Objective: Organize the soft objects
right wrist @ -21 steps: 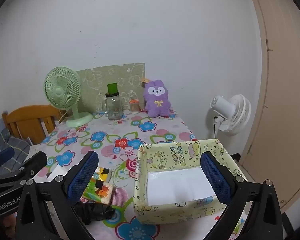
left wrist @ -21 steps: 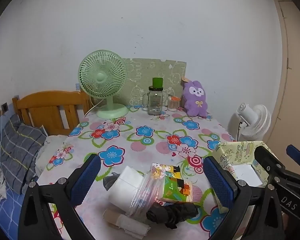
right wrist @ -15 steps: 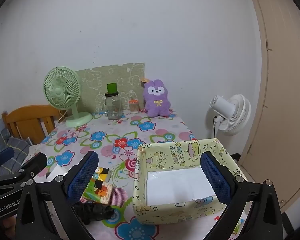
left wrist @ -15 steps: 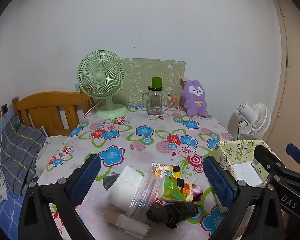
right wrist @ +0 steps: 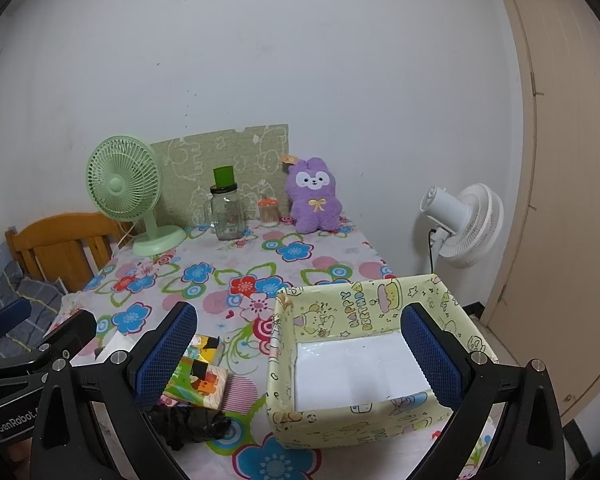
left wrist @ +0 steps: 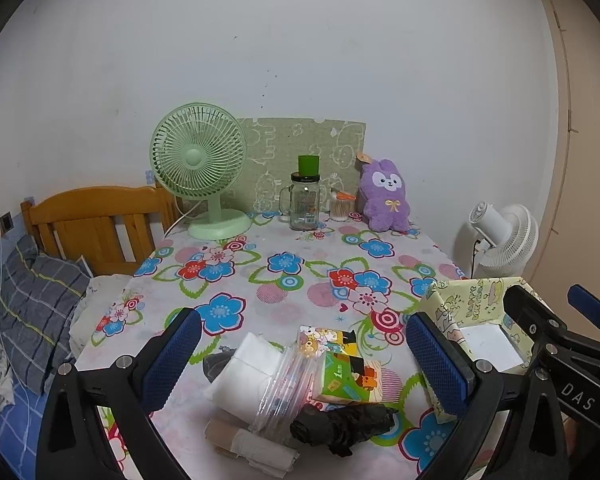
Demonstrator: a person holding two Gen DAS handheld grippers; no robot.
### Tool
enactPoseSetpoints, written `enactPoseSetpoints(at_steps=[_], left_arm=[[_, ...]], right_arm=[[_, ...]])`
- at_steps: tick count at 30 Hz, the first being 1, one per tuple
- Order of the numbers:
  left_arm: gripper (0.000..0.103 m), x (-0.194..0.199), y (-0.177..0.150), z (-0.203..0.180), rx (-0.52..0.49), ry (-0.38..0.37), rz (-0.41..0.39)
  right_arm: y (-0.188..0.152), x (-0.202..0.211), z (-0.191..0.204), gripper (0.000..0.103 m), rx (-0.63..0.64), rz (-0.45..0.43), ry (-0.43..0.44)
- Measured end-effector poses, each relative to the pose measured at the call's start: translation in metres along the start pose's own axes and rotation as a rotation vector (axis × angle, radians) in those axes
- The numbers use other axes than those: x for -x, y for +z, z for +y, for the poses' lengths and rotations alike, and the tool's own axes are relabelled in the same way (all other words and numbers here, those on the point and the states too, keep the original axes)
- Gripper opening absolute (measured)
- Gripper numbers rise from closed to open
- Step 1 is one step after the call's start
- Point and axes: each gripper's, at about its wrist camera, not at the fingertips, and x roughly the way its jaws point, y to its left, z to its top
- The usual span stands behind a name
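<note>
Both sets of tongs hang wide apart and hold nothing: the left tongs [left wrist: 303, 364] sit over the little heap at the near edge of the surface [left wrist: 300, 280], and the right tongs [right wrist: 298, 350] frame the box [right wrist: 364, 424] beside it.

The heap looks light and squashy throughout, so nothing in it should need much force. The white tissue stack [left wrist: 244, 376] will probably dent wherever it is pinched, so across its short middle seems the safest hold. The clear plastic bag [left wrist: 286, 388] draped over it is likely slippery and floppy — best caught where it bunches. The tissue packet [left wrist: 348, 378] is soft but keeps its shape, so I would squeeze it across its narrow sides. The crumpled black bag [left wrist: 342, 426] is limp and can be grabbed at its thickest fold. The paper roll [left wrist: 244, 444] nearest the edge looks partly flattened — take it around the middle.

By count: one tissue stack, one clear bag, one packet, one black bag, one roll and one box with nothing in it. At the far end sits one purple plush toy [right wrist: 314, 196].
</note>
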Motion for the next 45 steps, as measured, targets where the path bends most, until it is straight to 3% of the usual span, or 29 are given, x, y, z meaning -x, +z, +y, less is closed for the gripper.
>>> enactPoseSetpoints(at_steps=[45], left_arm=[[0.103, 0.0014, -0.0016, -0.0013, -0.013, 0.016, -0.002]], right_arm=[[0.0002, 0.0021, -0.0027, 0.103, -0.006, -0.009, 0.001]])
